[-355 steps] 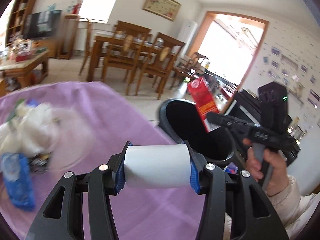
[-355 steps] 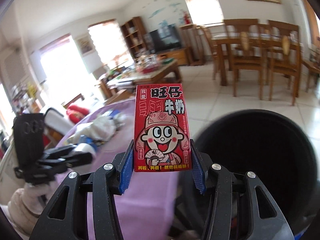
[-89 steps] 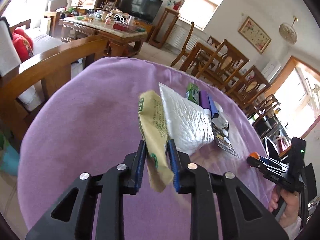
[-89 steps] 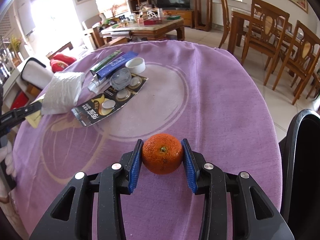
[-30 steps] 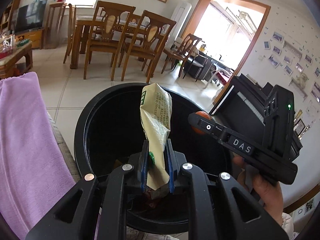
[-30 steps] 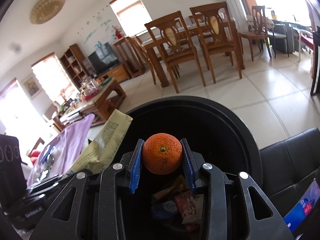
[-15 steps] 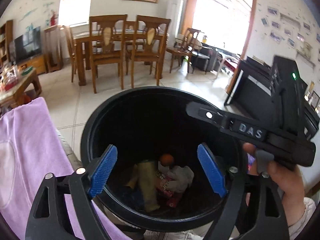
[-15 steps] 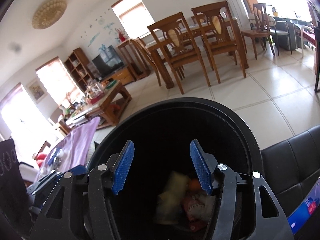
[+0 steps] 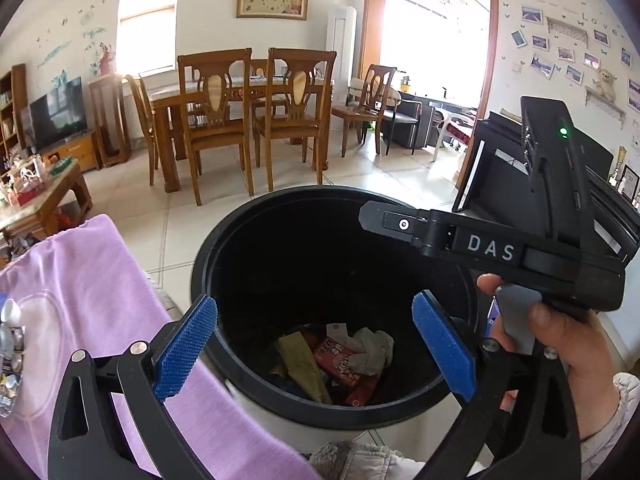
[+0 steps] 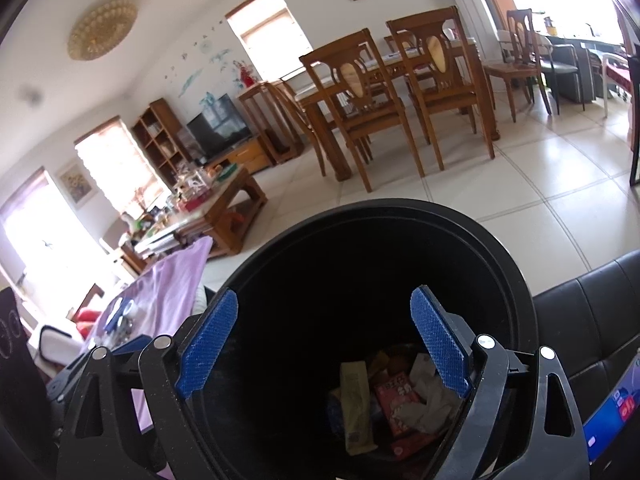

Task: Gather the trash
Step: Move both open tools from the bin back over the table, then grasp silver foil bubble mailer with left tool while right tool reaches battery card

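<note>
A round black trash bin [image 9: 248, 232] [image 10: 500, 264] stands beside the purple-clothed table [image 9: 80, 280]. At its bottom lie a yellow wrapper [image 9: 302, 358] [image 10: 356, 404], a red milk carton [image 9: 338, 362] [image 10: 398, 402] and crumpled white paper [image 9: 372, 346]. My left gripper [image 9: 314, 344] hangs over the bin, its jaws opening wide with nothing between them. The right gripper [image 10: 324, 340] also hovers above the bin, jaws opening and empty. A hand holds the right gripper [image 9: 400, 224] over the bin's right rim in the left wrist view. The orange is hard to make out among the trash.
Small items [image 9: 10, 336] [image 10: 120, 320] lie on the purple cloth at the left. A black leather seat [image 10: 592, 312] sits right of the bin. Wooden dining chairs [image 9: 216, 120] and a table stand across the tiled floor, with a cluttered coffee table [image 9: 36, 192] at the left.
Both grippers let go over the bin: the yellow wrapper left the left jaws, the orange left the right jaws, both dropped inside. The jaws spread wide. The left view rolled and shifted.
</note>
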{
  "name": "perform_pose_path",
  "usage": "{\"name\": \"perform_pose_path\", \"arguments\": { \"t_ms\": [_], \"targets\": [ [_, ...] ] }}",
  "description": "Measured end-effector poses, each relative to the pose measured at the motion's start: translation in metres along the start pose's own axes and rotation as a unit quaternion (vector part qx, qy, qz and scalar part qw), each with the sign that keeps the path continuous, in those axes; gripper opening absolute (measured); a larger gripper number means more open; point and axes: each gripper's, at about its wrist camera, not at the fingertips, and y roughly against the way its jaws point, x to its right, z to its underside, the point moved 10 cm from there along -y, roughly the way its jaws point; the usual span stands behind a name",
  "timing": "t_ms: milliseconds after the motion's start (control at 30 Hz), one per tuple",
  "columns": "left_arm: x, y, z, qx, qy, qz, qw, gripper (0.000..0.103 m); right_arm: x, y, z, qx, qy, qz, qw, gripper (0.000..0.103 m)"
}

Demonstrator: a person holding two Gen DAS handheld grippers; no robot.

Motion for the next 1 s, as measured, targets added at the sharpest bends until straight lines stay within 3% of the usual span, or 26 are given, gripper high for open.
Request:
{"name": "perform_pose_path", "arguments": {
  "t_ms": [167,500,733,1000],
  "targets": [
    [-0.008,0.018,0.002,0.012,0.008,0.001,0.9999,0.097,-0.017,0.001,0.003,0.002,0.008,0.005,1.000,0.096],
    [-0.032,0.048,0.006,0.033,0.016,0.029,0.9989,0.097,-0.062,-0.004,0.008,-0.003,0.035,0.011,0.999,0.096],
    [-0.091,0.082,0.019,0.049,0.040,-0.021,0.9978,0.097,-0.116,-0.021,0.022,-0.021,0.065,-0.006,0.998,0.096],
    [-0.209,0.131,0.059,0.047,0.096,-0.127,0.9861,0.097,-0.198,-0.053,0.052,-0.059,0.114,-0.050,0.991,0.096]
  ]
}}
